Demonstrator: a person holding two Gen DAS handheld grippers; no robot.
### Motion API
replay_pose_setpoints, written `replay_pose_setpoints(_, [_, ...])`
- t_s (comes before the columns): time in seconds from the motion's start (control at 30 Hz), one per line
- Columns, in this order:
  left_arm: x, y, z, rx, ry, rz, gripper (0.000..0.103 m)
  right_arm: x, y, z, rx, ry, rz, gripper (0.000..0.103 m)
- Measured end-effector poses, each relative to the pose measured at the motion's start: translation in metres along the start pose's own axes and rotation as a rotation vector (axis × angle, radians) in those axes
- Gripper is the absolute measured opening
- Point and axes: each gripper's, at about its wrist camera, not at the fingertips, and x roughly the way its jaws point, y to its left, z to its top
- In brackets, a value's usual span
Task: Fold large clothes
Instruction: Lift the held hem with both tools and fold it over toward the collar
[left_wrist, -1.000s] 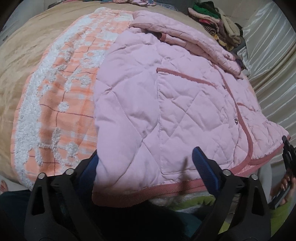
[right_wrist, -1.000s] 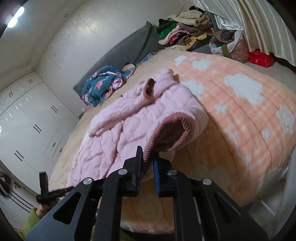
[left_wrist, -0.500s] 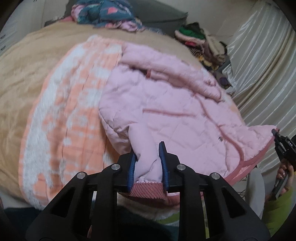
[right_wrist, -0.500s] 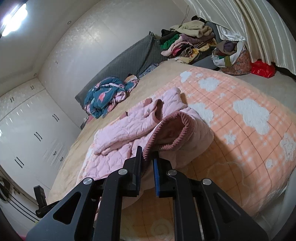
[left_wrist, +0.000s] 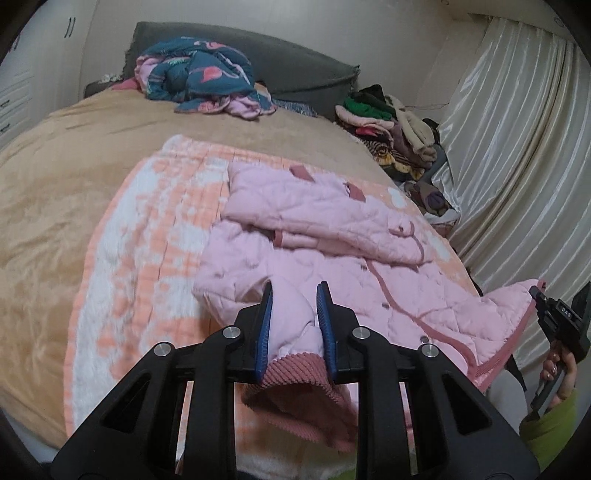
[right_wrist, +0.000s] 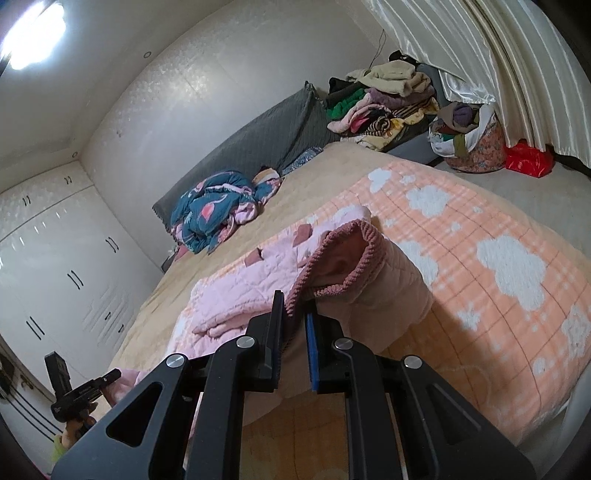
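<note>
Left gripper (left_wrist: 294, 325): both blue pads are clamped on the pink quilted jacket (left_wrist: 332, 236) at its lower hem. The ribbed dusty-pink hem band (left_wrist: 295, 373) bunches between the pads and hangs below them.

Right gripper (right_wrist: 294, 332): the jaws stand nearly together, pinching a second section of the same ribbed hem. The hem rises above the pads and forms an open loop. In the left wrist view, this gripper appears at the right edge, held by a hand (left_wrist: 559, 373) with a green sleeve (left_wrist: 550, 432), with the jacket's far hem corner at its tip.

Jacket position: the hem end is lifted clear of the bed by both grippers. The upper part rests on the orange-and-white blanket (left_wrist: 147, 258). A sleeve is folded across the chest. A darker pink placket with snap buttons runs along the front.

Blanket: it lies flat across the tan bedspread (left_wrist: 55, 177) and carries white cloud shapes on a checked ground.

Farther back: a crumpled teal flamingo-print quilt (left_wrist: 199, 74) sits on the bedspread against the grey headboard (left_wrist: 295, 70). To the right of the headboard is a pile of mixed clothes (left_wrist: 388, 129). Pale satin curtains (left_wrist: 517, 147) hang at the right. In the right wrist view, a patterned basket of garments (right_wrist: 476, 147) and a red bag (right_wrist: 528, 160) stand on the floor beside the curtains, and white wardrobe doors (right_wrist: 55, 266) line the left wall.
</note>
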Motion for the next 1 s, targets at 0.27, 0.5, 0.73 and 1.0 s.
replay_pose_setpoints(0.27, [0.004, 0.007, -0.012, -0.022, 0.062, -0.008, 0.016, 0.008, -0.010, 0.007, 0.054, 0.005, 0.006, 0.010])
replay_pose_setpoints(0.5, [-0.006, 0.025, -0.044, -0.097, 0.124, -0.026, 0.049, 0.016, -0.005, 0.018, 0.039, -0.003, 0.015, 0.010])
replay_pose_setpoints(0.73, [-0.013, 0.038, -0.079, -0.189, 0.206, -0.052, 0.072, 0.018, -0.003, 0.024, 0.035, 0.002, 0.028, 0.010])
replay_pose_setpoints(1.0, [0.007, 0.042, -0.105, -0.303, 0.305, -0.132, 0.080, 0.016, -0.009, 0.021, 0.047, 0.001, 0.044, 0.010])
